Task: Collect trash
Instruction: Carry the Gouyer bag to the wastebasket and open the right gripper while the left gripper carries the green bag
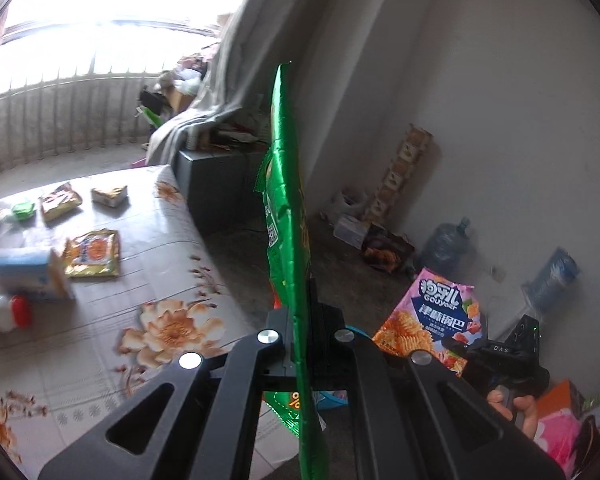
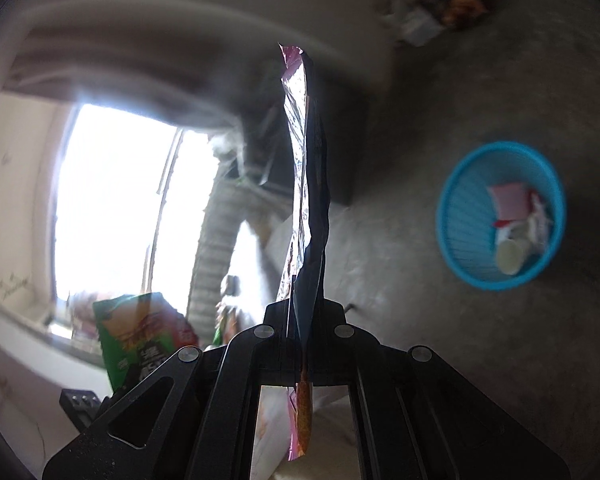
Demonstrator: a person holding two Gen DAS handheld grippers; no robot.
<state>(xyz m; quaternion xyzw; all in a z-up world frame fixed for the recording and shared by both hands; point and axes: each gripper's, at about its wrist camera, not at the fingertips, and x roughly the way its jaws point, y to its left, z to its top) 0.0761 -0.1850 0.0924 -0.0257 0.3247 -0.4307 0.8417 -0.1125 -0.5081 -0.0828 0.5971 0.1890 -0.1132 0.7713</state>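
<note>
My left gripper (image 1: pixel 300 320) is shut on a green snack bag (image 1: pixel 286 200), held edge-on and upright beside the table. My right gripper (image 2: pixel 302 312) is shut on a pink snack bag (image 2: pixel 306 200), seen edge-on with its foil inside showing. In the left wrist view the pink bag (image 1: pixel 436 320) shows face-on at the right, with the right gripper's body below it. In the right wrist view the green bag (image 2: pixel 140 332) shows at lower left. A blue trash basket (image 2: pixel 452 220) with some wrappers and a cup in it stands on the floor, to the right.
A table with a flowered cloth (image 1: pixel 100 360) bears yellow wrappers (image 1: pixel 94 254), a green packet (image 1: pixel 23 210), a tissue pack (image 1: pixel 24 272) and a bottle (image 1: pixel 0 314). Water jugs (image 1: pixel 446 246) and boxes lie by the wall. A dark cabinet (image 1: pixel 216 188) stands behind the table.
</note>
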